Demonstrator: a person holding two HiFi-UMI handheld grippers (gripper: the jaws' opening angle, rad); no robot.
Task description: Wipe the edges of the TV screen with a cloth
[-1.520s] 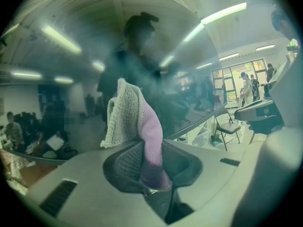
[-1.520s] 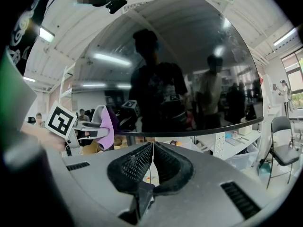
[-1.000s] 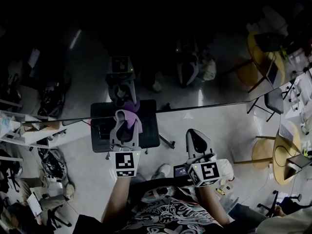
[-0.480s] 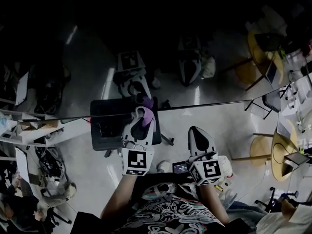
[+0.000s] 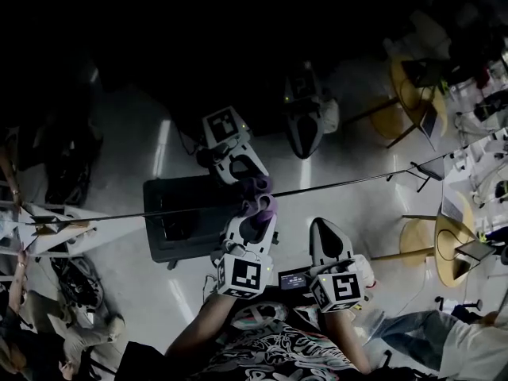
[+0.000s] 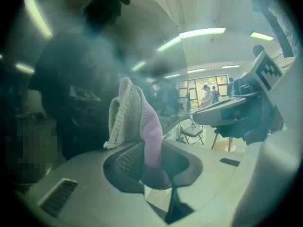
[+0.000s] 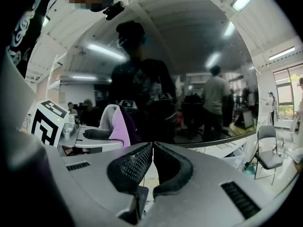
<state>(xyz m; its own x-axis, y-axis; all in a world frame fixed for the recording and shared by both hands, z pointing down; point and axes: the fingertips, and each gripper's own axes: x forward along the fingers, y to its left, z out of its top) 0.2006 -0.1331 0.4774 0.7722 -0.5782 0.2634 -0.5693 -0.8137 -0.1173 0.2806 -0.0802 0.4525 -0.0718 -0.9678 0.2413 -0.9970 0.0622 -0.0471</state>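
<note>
Subject of inspection: contact between cloth and screen border.

The purple cloth (image 5: pixel 263 205) is found clamped in the left claw (image 5: pixel 255 217), whose jaws are clenched on its lower fold, as is confirmed in the left gripper view, where the cloth (image 6: pixel 136 122) is seen standing up out of the left claw (image 6: pixel 150 161); the free end is carried straight ahead of the jaws and is laid against the edge (image 5: pixel 373 175) of the TV screen (image 5: pixel 119 62); whether it is pressed firmly cannot be determined.

The edge is seen as a long thin line running across the head view from left to right, rising slightly rightward, crosswise to the direction in which the left claw is pointed; any wiping stroke is therefore judged to be required sideways along that line, not forward.

The right claw (image 5: pixel 324 233) is held just beside the left, on its right and short of the edge; its jaws (image 7: pixel 152 148) are closed on each other with nothing between them. The left forearm is extended forward and angled slightly rightward; the right is held closer to the body.
</note>
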